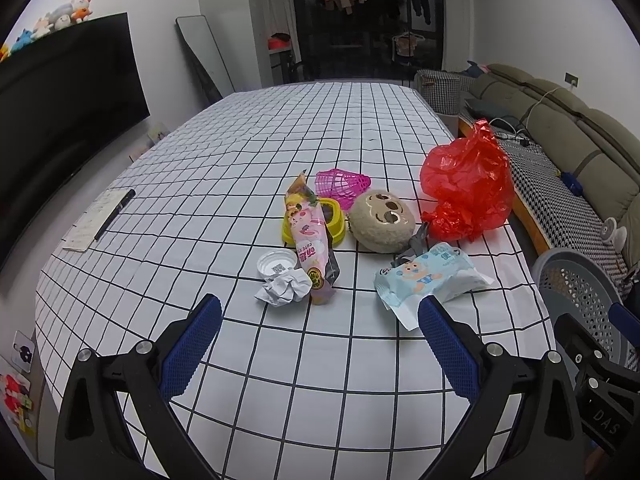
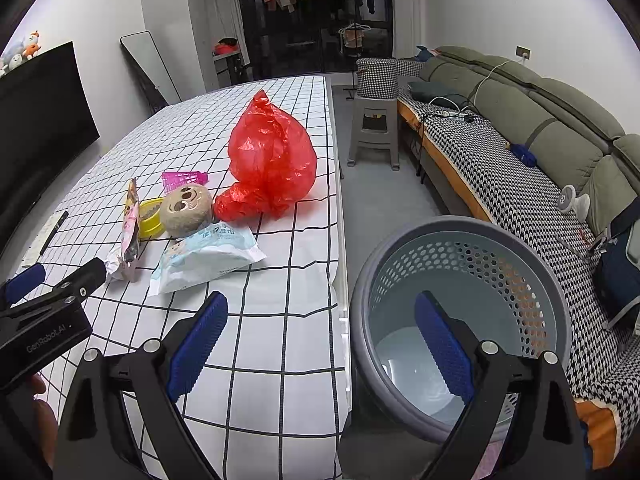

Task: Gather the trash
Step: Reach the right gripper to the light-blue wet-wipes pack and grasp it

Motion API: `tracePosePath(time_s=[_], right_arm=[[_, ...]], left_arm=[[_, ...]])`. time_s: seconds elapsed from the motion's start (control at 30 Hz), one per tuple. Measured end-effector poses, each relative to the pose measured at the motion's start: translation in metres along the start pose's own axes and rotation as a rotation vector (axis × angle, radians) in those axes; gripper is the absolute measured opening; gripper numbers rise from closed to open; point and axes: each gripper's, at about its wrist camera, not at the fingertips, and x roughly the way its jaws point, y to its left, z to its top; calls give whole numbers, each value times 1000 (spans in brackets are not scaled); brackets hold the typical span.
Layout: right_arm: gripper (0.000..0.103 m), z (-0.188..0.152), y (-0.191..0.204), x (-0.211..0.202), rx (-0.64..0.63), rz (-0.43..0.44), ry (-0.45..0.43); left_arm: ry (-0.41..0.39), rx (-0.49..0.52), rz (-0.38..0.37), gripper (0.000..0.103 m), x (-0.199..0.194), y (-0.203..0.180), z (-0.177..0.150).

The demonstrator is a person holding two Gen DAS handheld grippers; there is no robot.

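Observation:
On the checked tablecloth (image 1: 280, 360) lie a crumpled paper ball (image 1: 285, 287), a white lid (image 1: 277, 264), a pink snack wrapper (image 1: 310, 240), a blue wipes packet (image 1: 428, 278) (image 2: 204, 258) and a red plastic bag (image 1: 466, 188) (image 2: 272, 160). My left gripper (image 1: 320, 344) hovers open just short of the paper ball and the packet, holding nothing. My right gripper (image 2: 322, 344) is open and empty, straddling the table's right edge and the grey perforated basket (image 2: 460, 256) on the floor. The basket looks empty inside.
A round plush toy (image 1: 382, 220), a yellow ring (image 1: 335, 228) and a pink mesh cone (image 1: 342, 186) sit among the trash. A notepad with pen (image 1: 102, 218) lies at the left. A sofa (image 2: 540, 128) and grey stool (image 2: 374, 128) stand right of the table.

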Motion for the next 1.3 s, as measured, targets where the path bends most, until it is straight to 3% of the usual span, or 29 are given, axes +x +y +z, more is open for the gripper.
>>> tracePosePath(time_s=[0.6, 1.07, 1.3], right_arm=[[90, 3, 18, 26, -29, 32, 58], [90, 18, 87, 73, -101, 121, 131], [90, 27, 113, 92, -121, 76, 156]], left_arm=[[20, -38, 38, 97, 15, 26, 2], [58, -93, 114, 97, 42, 76, 4], [55, -122, 90, 97, 45, 87, 9]])
